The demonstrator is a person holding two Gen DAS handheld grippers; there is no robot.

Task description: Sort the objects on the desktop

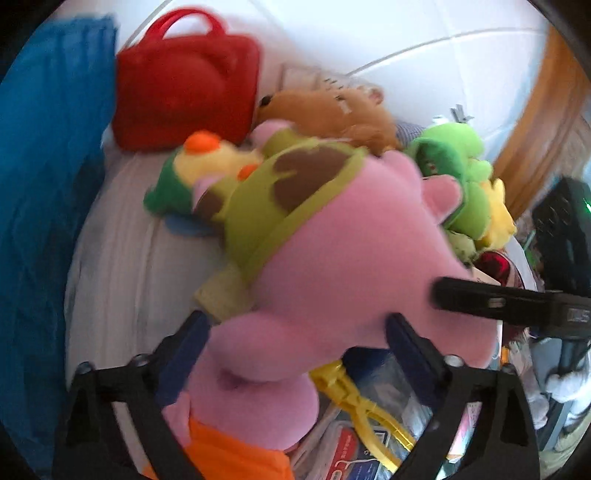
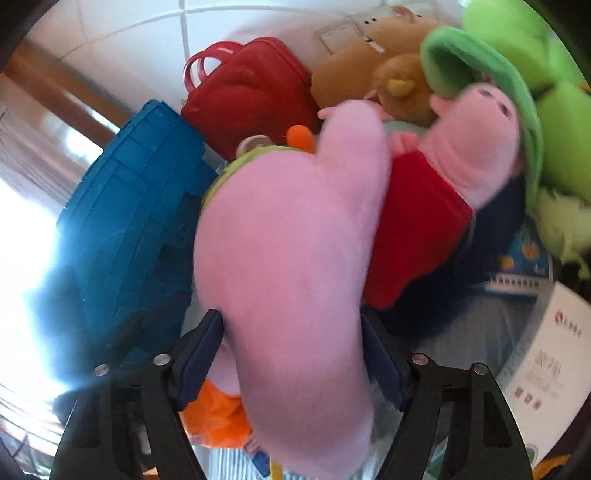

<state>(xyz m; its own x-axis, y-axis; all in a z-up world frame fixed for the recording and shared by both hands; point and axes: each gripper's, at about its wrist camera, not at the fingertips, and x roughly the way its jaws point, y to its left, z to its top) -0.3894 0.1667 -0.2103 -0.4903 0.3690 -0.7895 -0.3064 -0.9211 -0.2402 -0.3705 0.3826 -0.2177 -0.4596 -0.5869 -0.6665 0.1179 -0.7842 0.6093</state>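
Nearest the left wrist camera, the left gripper (image 1: 297,354) has its two blue-padded fingers (image 1: 184,354) spread wide around the lower part of a big pink plush toy (image 1: 332,258). Both pads press into the plush, so it is clamped. The toy wears a green-and-brown patched vest and fills the middle of the view. A finger of the right gripper (image 1: 495,302) reaches in from the right and touches the toy's side.

In the right wrist view, the right gripper (image 2: 291,354) also stands wide open around the same pink plush toy (image 2: 288,258), with its fingers (image 2: 201,350) against the toy's flanks, gripping it.

Under the toy, near the left gripper, lie yellow plastic tongs (image 1: 354,402) and some orange fabric (image 1: 229,454).

Just right of the toy sits a smaller pink pig plush (image 2: 476,147) in a red dress.

Farther off are a yellow-and-green bird plush (image 1: 199,166), a green frog plush (image 1: 454,155) and a brown bear plush (image 1: 332,114), crowded together.

At the far left stand a red handbag (image 1: 184,85) and a blue crate (image 2: 140,206), near the white tiled wall (image 1: 406,29).
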